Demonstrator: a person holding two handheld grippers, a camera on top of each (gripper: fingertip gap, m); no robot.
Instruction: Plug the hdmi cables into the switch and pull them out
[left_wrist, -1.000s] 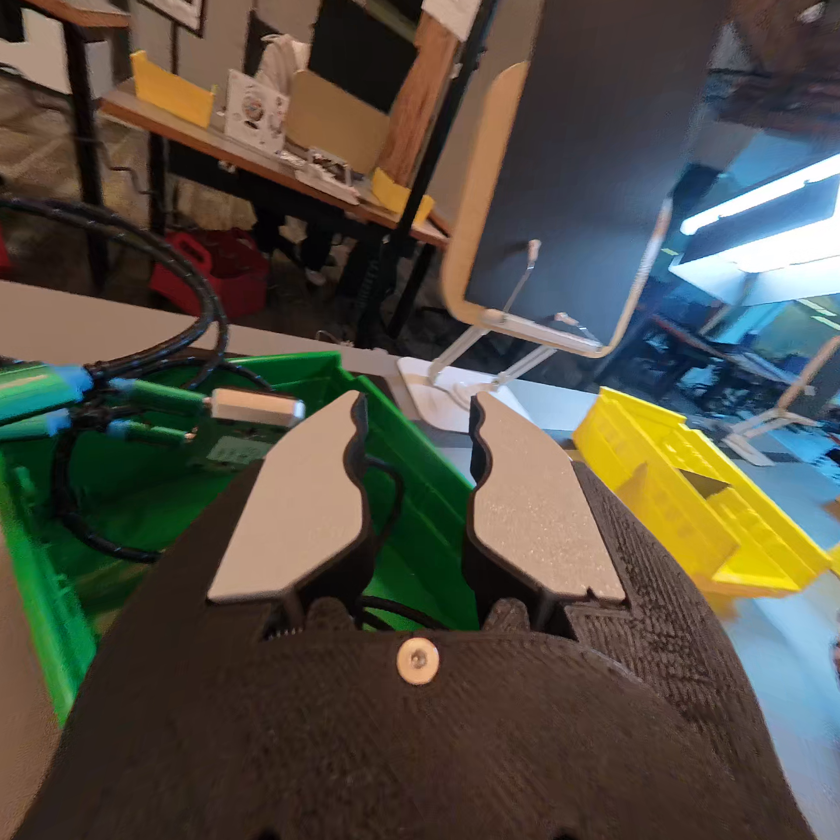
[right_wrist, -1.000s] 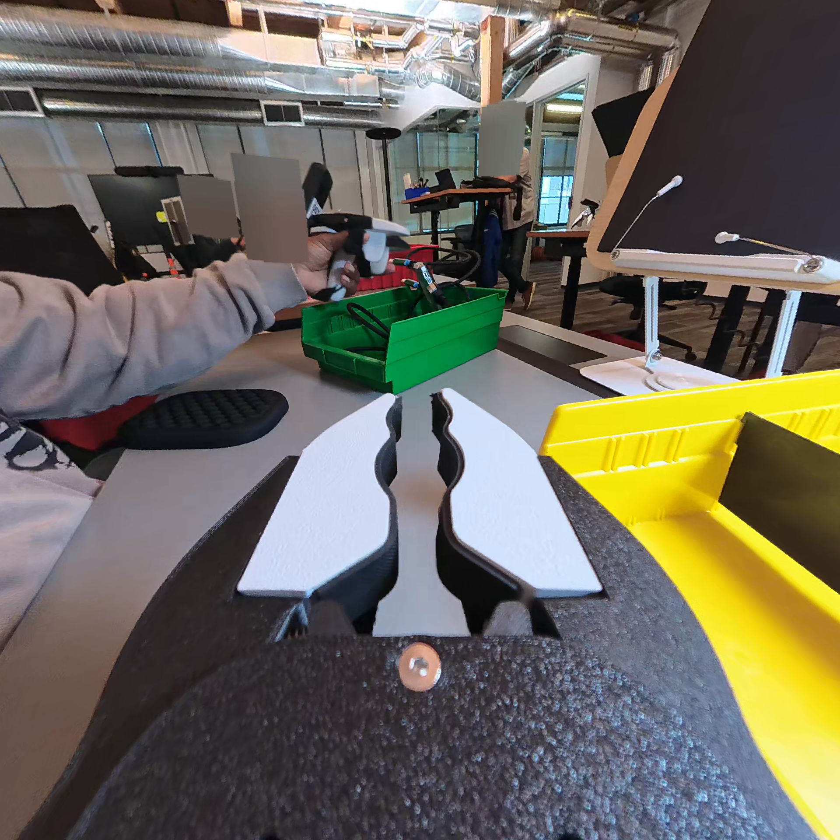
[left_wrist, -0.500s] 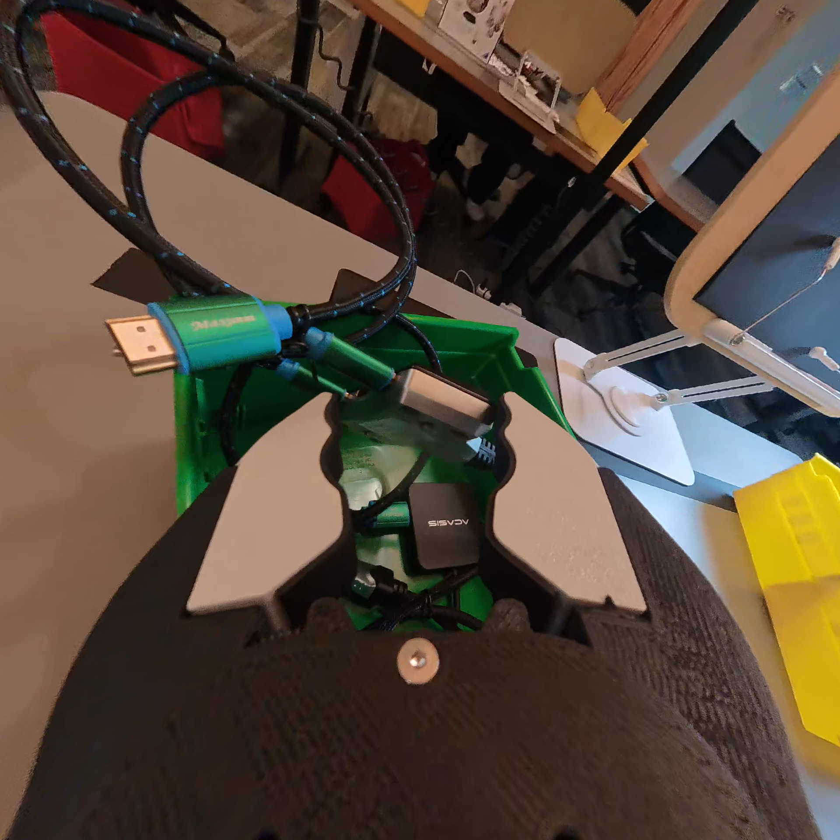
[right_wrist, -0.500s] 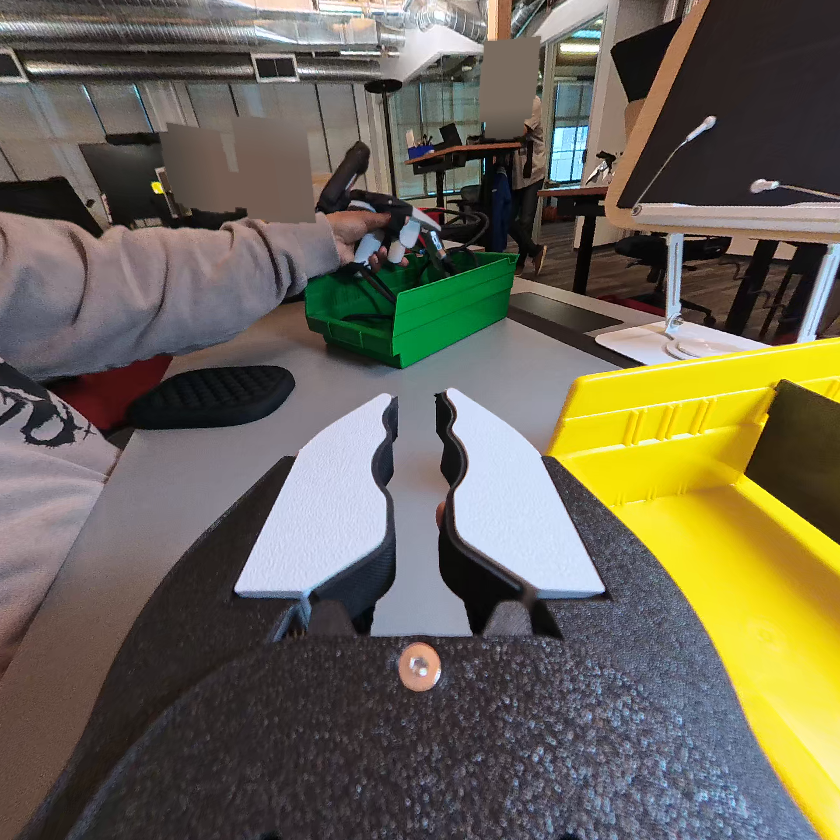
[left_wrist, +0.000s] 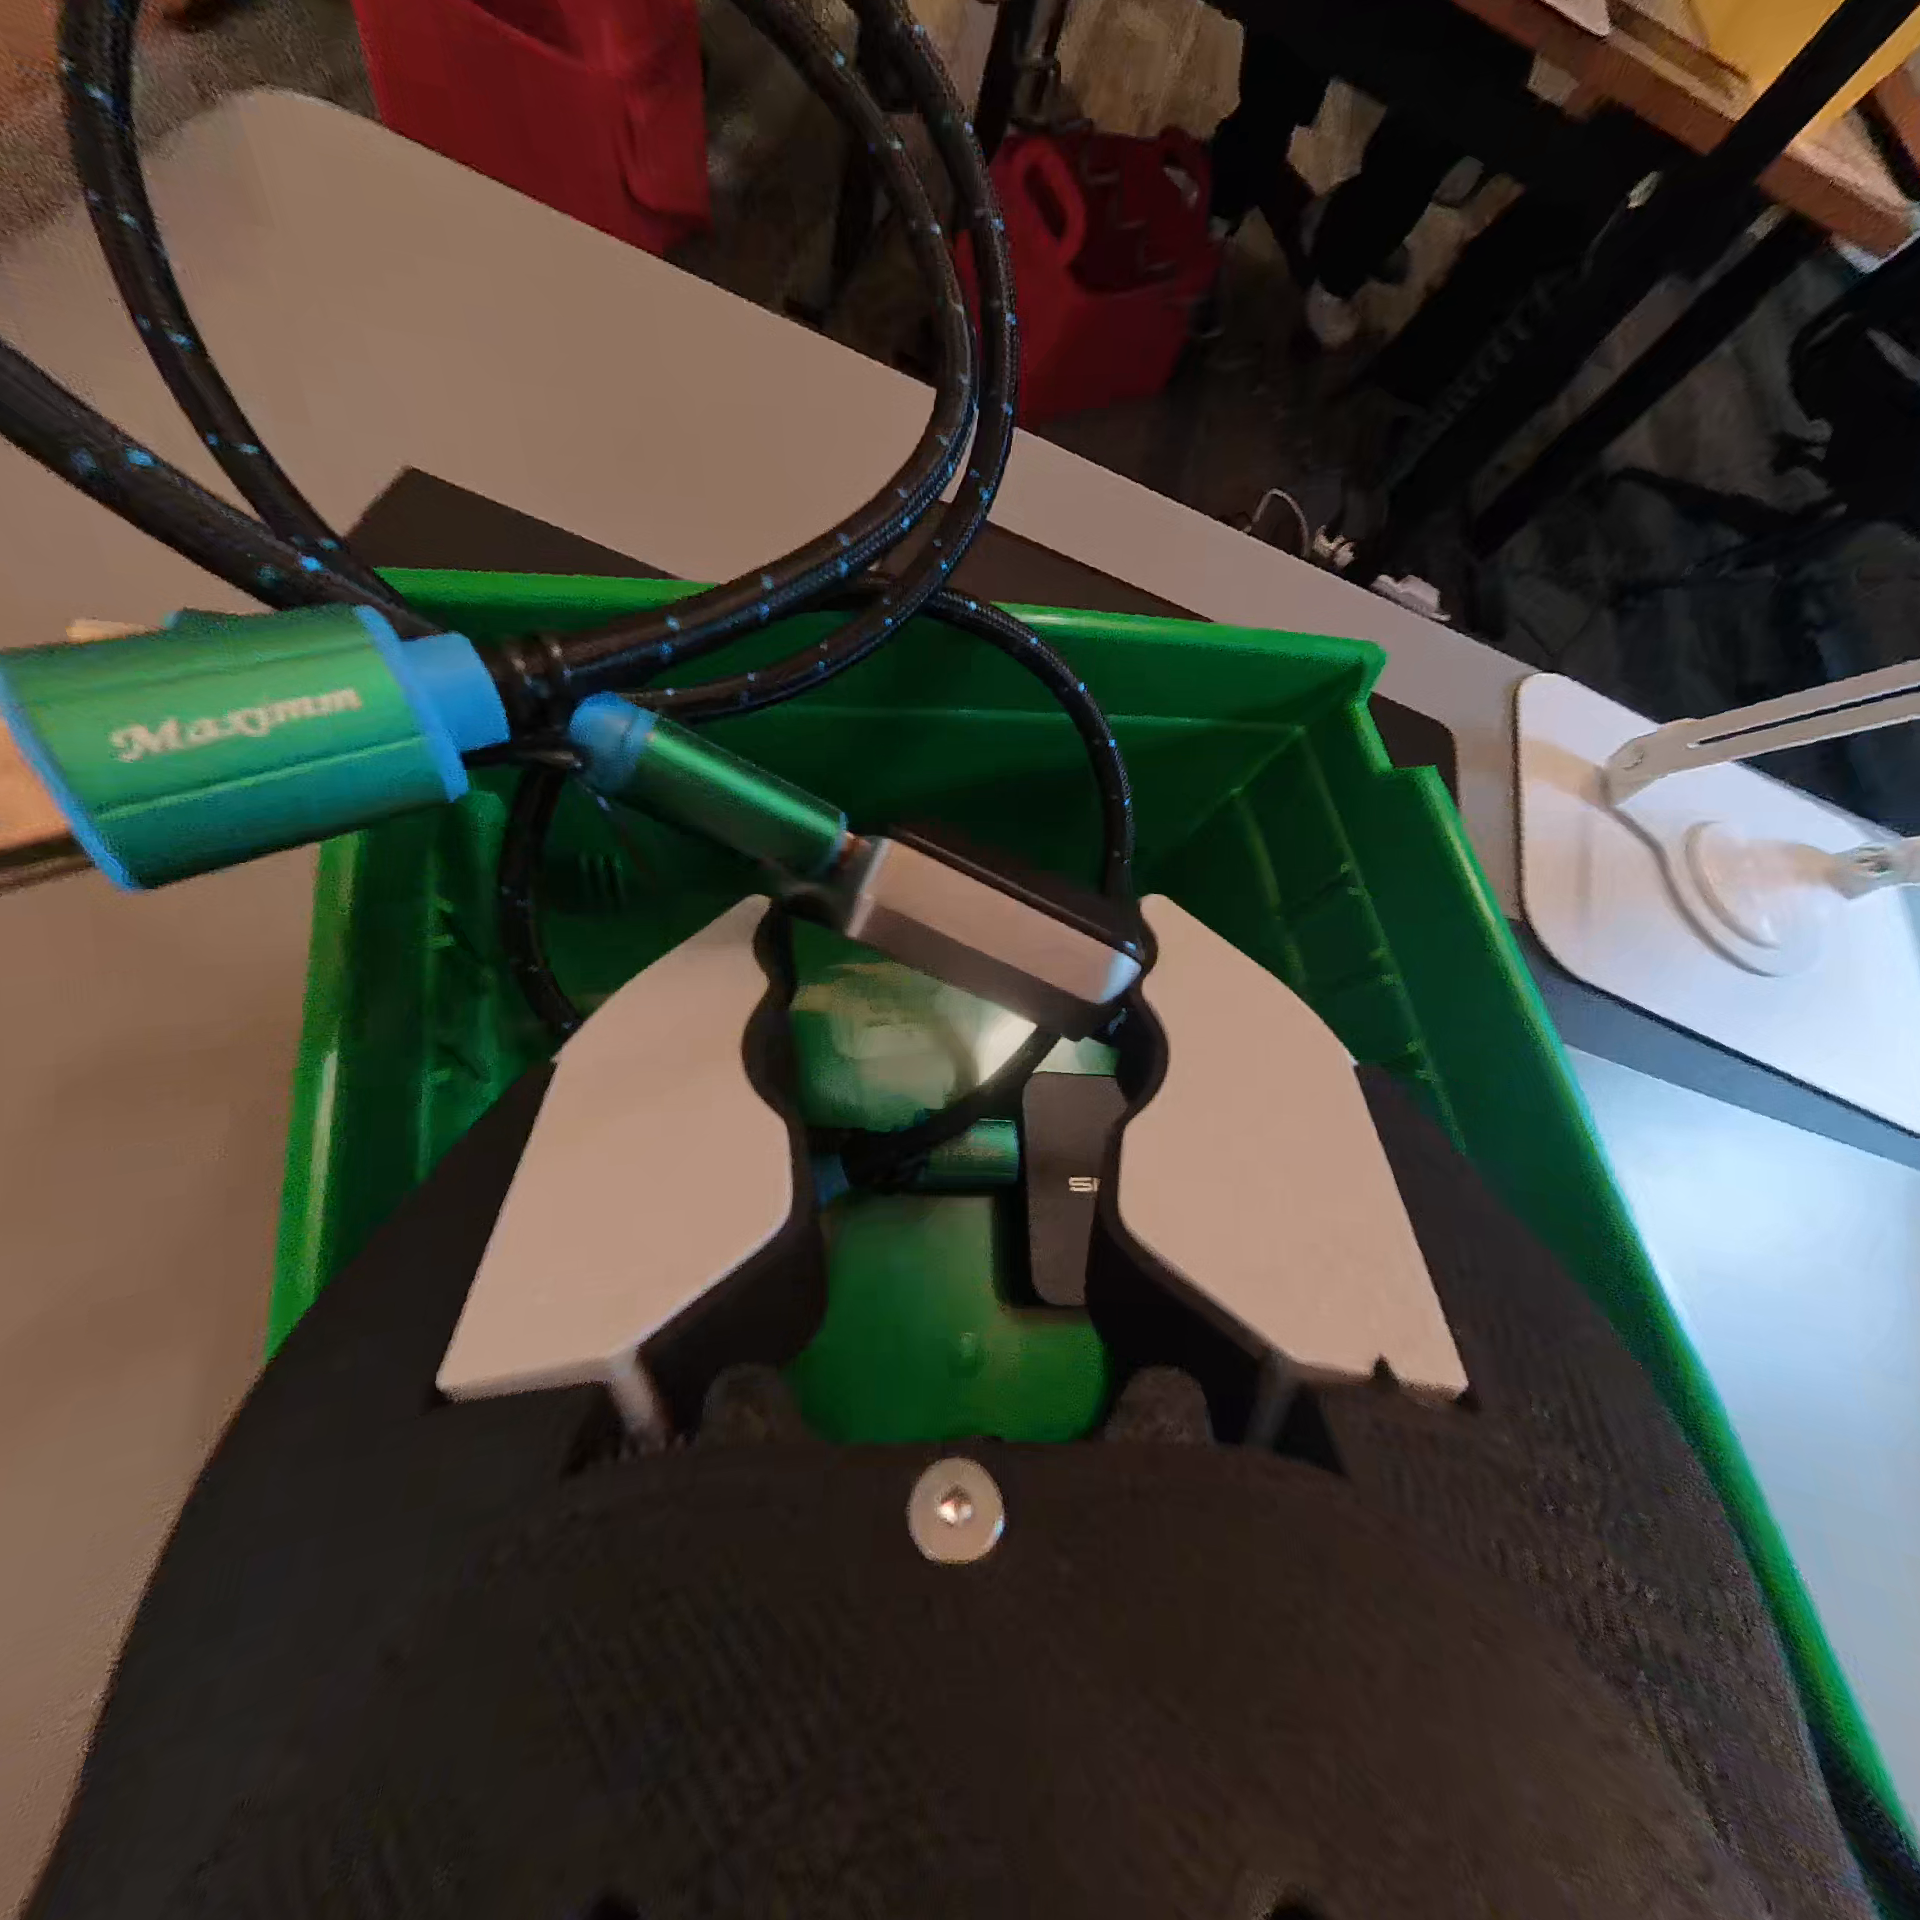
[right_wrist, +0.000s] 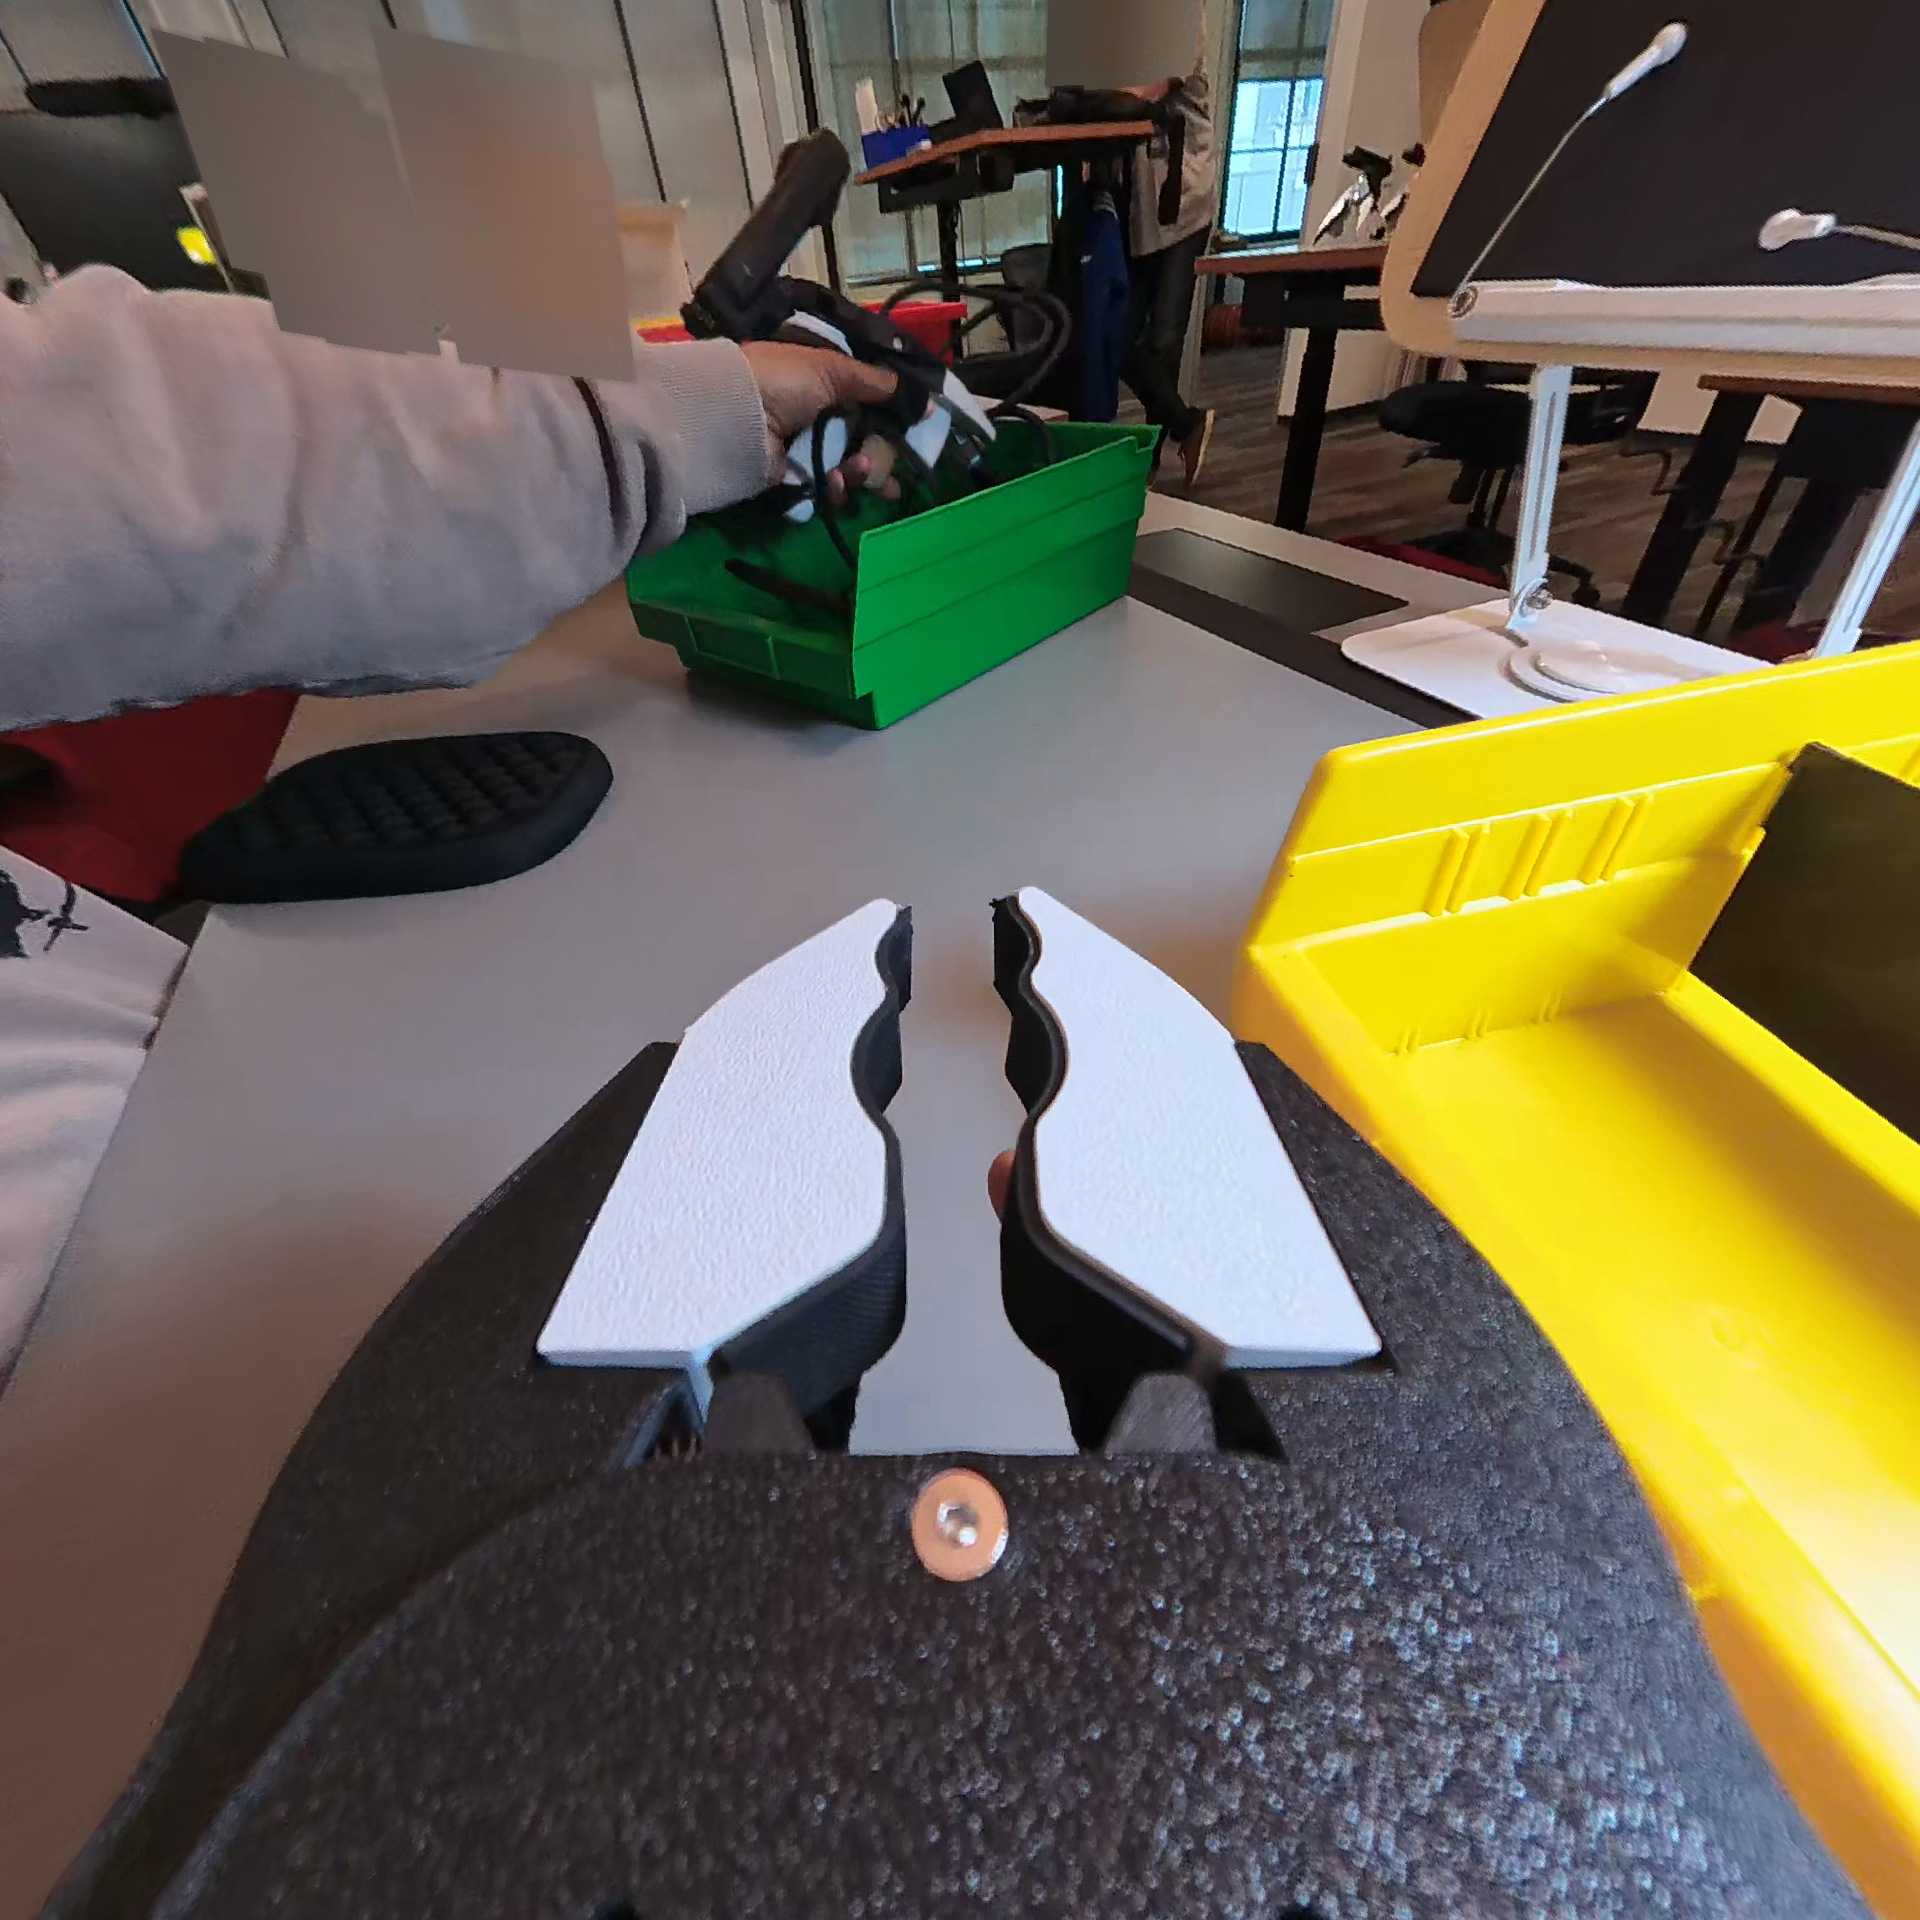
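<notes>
Left gripper (left_wrist: 951, 935) lowered into bin (left_wrist: 1351, 831).

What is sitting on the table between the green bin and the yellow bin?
Nothing: in the right wrist view the grey table is bare between the green bin and the yellow bin.

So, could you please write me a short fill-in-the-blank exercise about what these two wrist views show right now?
1. The silver HDMI switch sits between the open fingers of the ____ hand-held gripper.
2. The cables and switch are in the ____ bin.
3. The right hand-held gripper hovers over the table, holding ____.
4. Beside the right hand-held gripper stands a ____ bin.

Missing words: left; green; nothing; yellow
</notes>
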